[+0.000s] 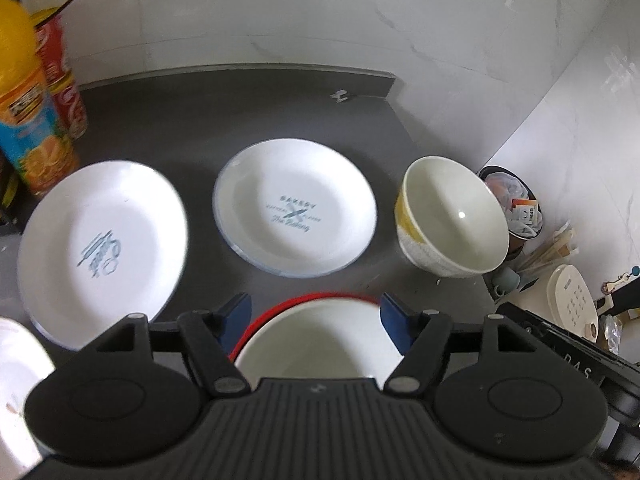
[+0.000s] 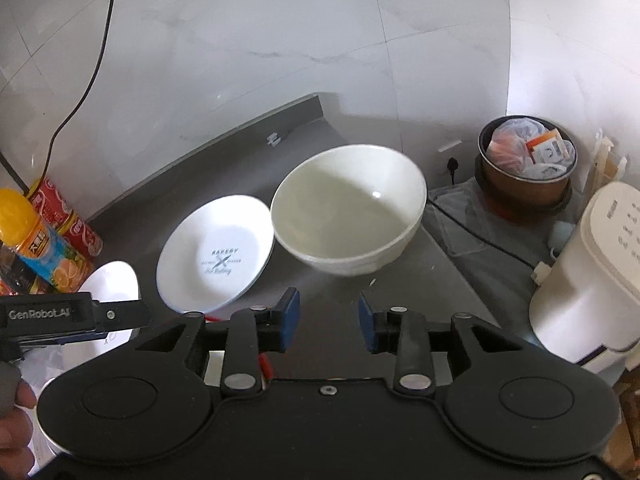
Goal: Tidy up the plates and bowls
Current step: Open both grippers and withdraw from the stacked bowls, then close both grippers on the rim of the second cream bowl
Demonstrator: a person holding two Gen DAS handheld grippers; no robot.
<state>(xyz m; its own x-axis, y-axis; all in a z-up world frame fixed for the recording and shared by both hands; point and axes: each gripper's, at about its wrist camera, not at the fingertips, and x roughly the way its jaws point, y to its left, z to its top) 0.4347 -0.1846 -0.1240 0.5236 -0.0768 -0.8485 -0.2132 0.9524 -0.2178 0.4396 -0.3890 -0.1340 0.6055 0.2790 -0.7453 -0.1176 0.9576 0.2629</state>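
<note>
Little was sorted when I looked. In the left wrist view the bakery plate (image 1: 296,212) sat mid-frame, a second plate (image 1: 102,244) at centre left, the cream bowl (image 1: 452,220) at centre right, each separate on the grey counter (image 1: 224,120). A red-rimmed bowl (image 1: 316,344) lay low in frame between my left gripper (image 1: 316,316) fingers, spread wide and apparently not touching it. My right gripper (image 2: 329,316) hung apart and empty, just below the cream bowl. I judged all the stacking remained.
</note>
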